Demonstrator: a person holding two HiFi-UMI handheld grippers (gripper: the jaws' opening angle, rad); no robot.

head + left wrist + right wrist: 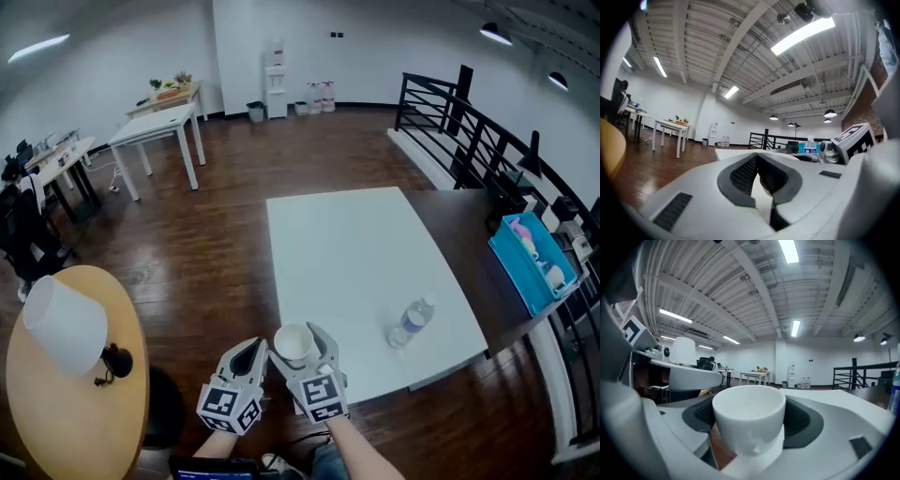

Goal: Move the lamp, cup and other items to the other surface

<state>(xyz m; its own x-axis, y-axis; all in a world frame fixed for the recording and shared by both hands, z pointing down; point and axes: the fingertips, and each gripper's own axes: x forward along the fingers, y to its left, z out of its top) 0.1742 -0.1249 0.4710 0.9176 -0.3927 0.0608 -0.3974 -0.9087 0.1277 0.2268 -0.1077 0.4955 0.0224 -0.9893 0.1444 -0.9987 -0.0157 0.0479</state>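
The fingers (701, 414) of the right gripper (296, 337) are closed around a white cup (749, 414) and hold it upright over the near edge of the white counter (356, 244). Just beside them on the left, the fingers (740, 176) of the left gripper (253, 349) are together, with nothing between them. A water bottle (411, 322) is on this counter, to the right of the fingers. The lamp (66, 326) stands on the round wooden counter (94, 422), well apart to the left.
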